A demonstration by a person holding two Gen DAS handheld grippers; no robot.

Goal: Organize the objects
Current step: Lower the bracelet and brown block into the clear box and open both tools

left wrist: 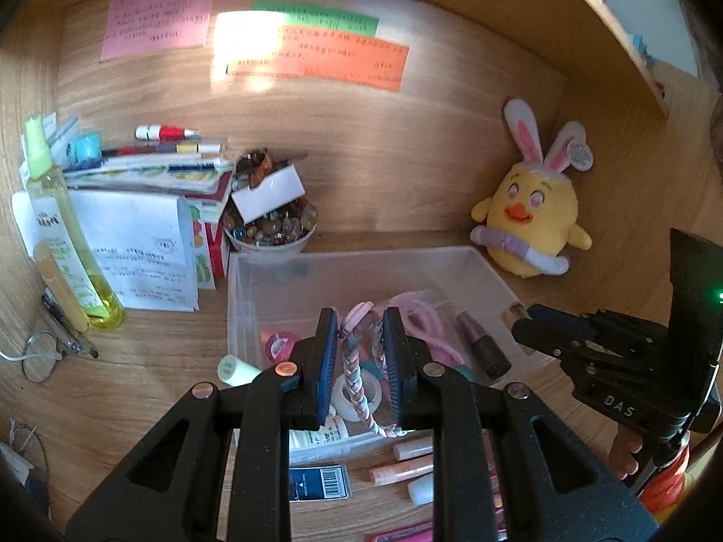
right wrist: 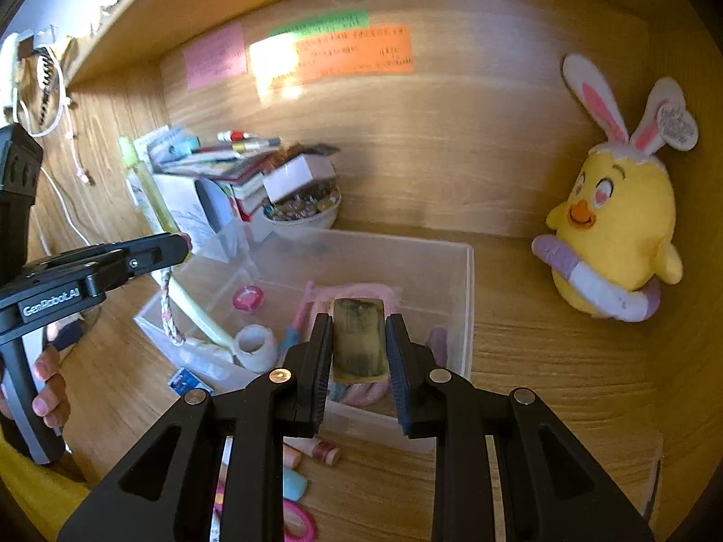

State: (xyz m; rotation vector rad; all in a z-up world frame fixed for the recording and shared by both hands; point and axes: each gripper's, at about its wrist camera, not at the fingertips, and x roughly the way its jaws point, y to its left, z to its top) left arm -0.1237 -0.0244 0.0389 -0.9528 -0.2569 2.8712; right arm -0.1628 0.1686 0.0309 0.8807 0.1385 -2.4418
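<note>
Clear plastic is what I see below both tools: a see-through bin point(right wrist: 465, 298) sitting on the wooden counter point(right wrist: 542, 361), holding a roll of white tape point(right wrist: 255, 345), a small pink round thing point(right wrist: 247, 299), a dark purple tube point(left wrist: 483, 345) and pink cords.

My left gripper point(left wrist: 360, 352) has its fingers point(left wrist: 326, 361) drawn in around a braided pastel cord point(left wrist: 357, 384). The cord runs up between them and hangs over the near part of the bin; from the right wrist view it dangles from the fingertips over the bin's left corner. I cannot tell whether both pads press it, though it hangs from the tips.

My right gripper point(right wrist: 359, 352) is clamped on a flat olive-brown block point(right wrist: 359, 338) with a scuffed, dark face, held upright between the pads above the bin's near right side.

Behind the bin stands a white bowl of glossy beads point(left wrist: 271, 226) with a small white box tipped on top. Left of it, a stack of booklets and papers point(left wrist: 149, 189) with pens on top, and a tall yellow spray bottle point(left wrist: 68, 244). A yellow chick plush point(right wrist: 619, 226) with rabbit ears sits well off to the right against the wall. Pink, green and orange notes point(left wrist: 316, 49) are stuck to the back panel. Nearer me than the bin, several pinkish tubes point(left wrist: 406, 465) and a blue barcoded card point(left wrist: 318, 483) lie on the wood.
</note>
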